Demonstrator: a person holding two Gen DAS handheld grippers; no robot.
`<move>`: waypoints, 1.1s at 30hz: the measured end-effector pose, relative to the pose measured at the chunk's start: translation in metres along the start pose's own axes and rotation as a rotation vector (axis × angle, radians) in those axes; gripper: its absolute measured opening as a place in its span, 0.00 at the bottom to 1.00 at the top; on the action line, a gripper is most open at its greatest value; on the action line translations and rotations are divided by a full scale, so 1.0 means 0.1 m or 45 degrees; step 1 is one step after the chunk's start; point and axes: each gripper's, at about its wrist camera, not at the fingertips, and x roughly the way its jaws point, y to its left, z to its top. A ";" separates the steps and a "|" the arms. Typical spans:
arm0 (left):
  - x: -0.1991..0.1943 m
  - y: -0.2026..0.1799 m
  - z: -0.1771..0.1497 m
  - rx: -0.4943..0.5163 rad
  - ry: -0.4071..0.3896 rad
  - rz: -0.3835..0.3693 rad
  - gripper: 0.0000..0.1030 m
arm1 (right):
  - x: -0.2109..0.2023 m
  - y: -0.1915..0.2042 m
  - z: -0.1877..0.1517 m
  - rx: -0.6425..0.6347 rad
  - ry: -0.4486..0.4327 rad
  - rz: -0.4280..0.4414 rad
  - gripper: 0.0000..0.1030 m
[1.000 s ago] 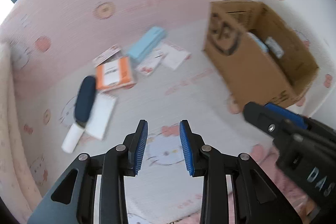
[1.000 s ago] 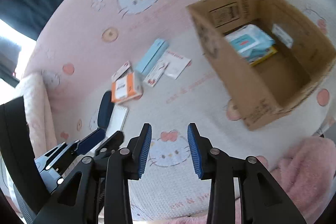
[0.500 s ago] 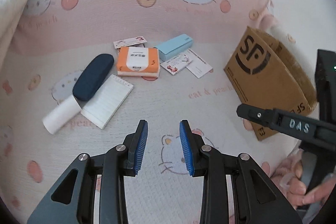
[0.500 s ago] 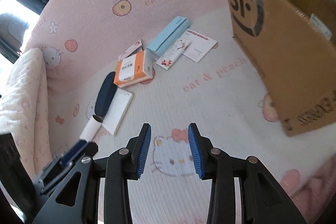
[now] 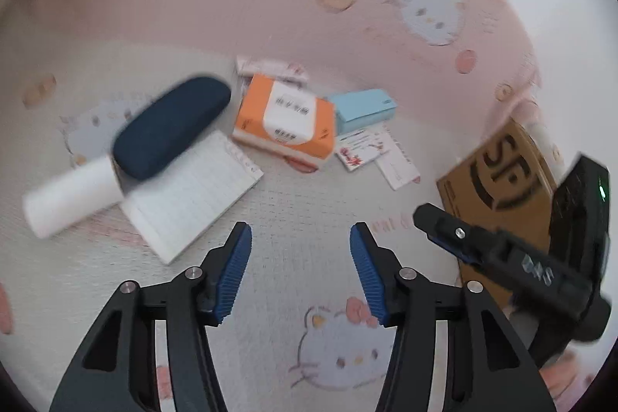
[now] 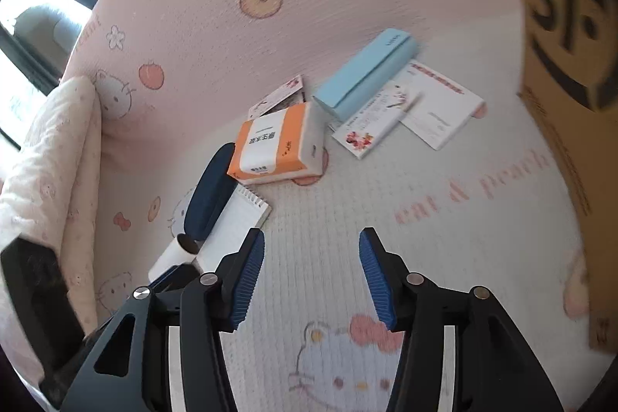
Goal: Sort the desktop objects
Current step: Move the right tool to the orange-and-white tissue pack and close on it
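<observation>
1. My left gripper (image 5: pixel 300 267) hangs above the cartoon-cat bedspread (image 5: pixel 309 199) with its blue pads spread wide apart and nothing between them.
2. My right gripper (image 6: pixel 311 273) is the same: pads well apart, empty, over the printed cat face.
3. In the left wrist view my right gripper shows at the right edge, in front of the cardboard box (image 5: pixel 502 172).
4. The cardboard box stands on the bedspread at the right, with a large black "SF" mark on its near wall. From both views I see only its outer walls, so I cannot tell what is inside it.
5. The things to sort lie in a loose cluster beyond my pads, well apart from the box.
6. The navy glasses case (image 5: pixel 170 130) lies across the top edge of the lined notepad (image 5: pixel 193 195), and its lower end touches the white roll (image 5: pixel 69 195).
7. The orange tissue pack (image 5: pixel 286 122) sits just right of the case, partly on top of a small printed card (image 5: pixel 266 66).
8. The light blue box (image 5: pixel 365 109) lies just beside the tissue pack, touching its far corner.
9. A floral card (image 5: pixel 357 151) and a white leaflet (image 5: pixel 398 165) lie overlapping in front of the blue box, between the tissue pack and the cardboard box.
10. A folded pale blanket (image 6: pixel 50 157) lies at the left edge in the right wrist view.
</observation>
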 end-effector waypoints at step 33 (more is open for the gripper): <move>1.10 0.56 0.86 -0.240 -0.050 -0.017 0.30 | 1.38 -0.33 0.61 0.455 0.006 0.253 0.38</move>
